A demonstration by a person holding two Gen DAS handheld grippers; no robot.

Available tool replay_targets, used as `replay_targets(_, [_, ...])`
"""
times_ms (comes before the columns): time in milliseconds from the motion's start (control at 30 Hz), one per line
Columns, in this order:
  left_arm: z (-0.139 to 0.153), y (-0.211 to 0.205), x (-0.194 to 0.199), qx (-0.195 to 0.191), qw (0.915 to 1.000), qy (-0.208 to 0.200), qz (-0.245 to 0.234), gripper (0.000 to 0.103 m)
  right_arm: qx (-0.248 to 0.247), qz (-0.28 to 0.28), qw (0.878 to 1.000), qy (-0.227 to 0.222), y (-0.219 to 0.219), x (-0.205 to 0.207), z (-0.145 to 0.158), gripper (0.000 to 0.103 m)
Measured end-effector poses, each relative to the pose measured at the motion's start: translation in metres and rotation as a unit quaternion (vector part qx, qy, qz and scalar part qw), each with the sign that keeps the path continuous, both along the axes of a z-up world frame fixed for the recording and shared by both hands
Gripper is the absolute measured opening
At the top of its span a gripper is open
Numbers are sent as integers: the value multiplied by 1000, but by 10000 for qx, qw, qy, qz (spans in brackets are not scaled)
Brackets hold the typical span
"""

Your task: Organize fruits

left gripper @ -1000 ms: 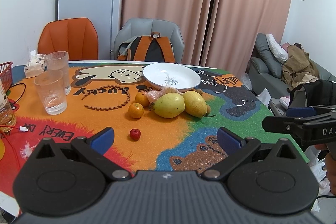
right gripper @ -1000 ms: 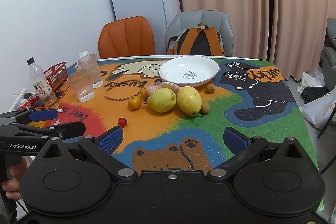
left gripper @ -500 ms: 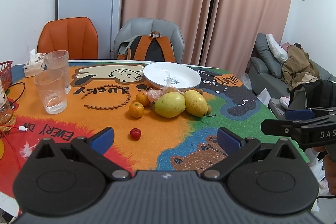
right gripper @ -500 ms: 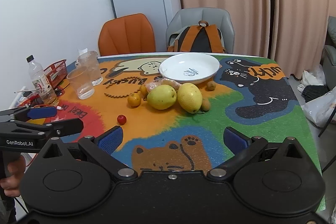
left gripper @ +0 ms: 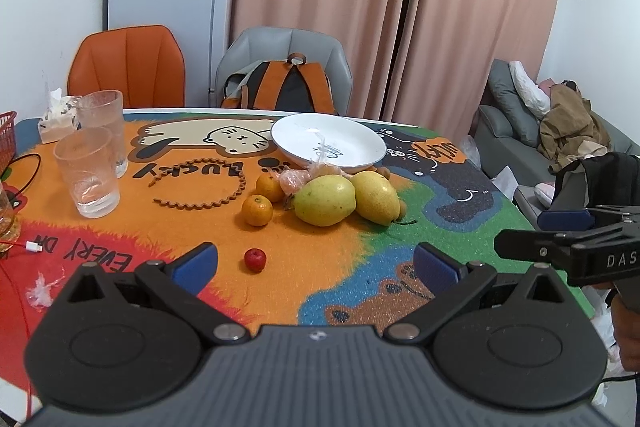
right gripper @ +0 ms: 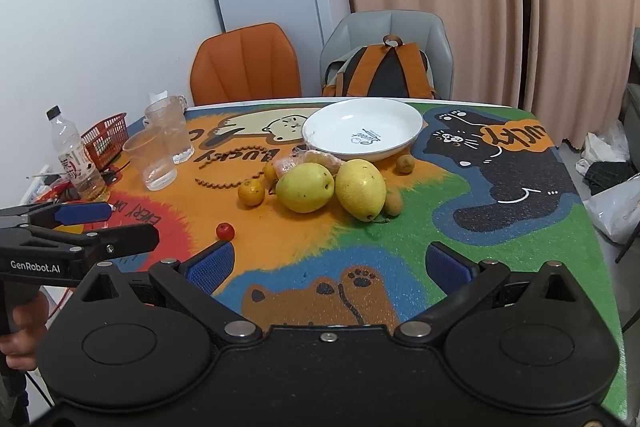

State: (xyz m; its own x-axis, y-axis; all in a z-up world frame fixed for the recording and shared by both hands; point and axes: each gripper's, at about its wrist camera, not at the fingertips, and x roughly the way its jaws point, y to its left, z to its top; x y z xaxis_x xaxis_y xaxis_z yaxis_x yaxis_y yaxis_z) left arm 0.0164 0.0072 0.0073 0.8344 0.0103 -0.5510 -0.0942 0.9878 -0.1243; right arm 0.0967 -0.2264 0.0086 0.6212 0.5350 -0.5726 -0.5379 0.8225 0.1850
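Two yellow-green pears (left gripper: 325,200) (right gripper: 360,189) lie side by side mid-table, just in front of an empty white plate (left gripper: 352,147) (right gripper: 400,119). Two small oranges (left gripper: 257,210) (right gripper: 251,192) sit left of the pears, beside a small plastic bag (left gripper: 294,179). A tiny red fruit (left gripper: 255,259) (right gripper: 225,230) lies alone nearer to me. Small brown fruits (right gripper: 404,163) rest by the plate and pears. My left gripper (left gripper: 316,269) hovers open above the near table edge. My right gripper (right gripper: 330,263) is open too, holding nothing.
Two clear glasses (left gripper: 89,175) (right gripper: 150,161), a red basket (right gripper: 106,139), a bottle (right gripper: 76,159) and a cable (left gripper: 24,247) crowd the table's left side. Orange and grey chairs with a backpack (left gripper: 284,87) stand behind. A sofa (left gripper: 516,123) is off to the right.
Both grippers have crept slightly forward toward the fruit; the fruit itself has not moved. Both stay open.
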Motion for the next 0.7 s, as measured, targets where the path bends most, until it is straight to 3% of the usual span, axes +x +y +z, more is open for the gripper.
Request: replay_targets(700, [-9, 11, 45, -265, 9996, 59, 34, 103, 361, 0, 9992, 190, -3, 51, -15, 103])
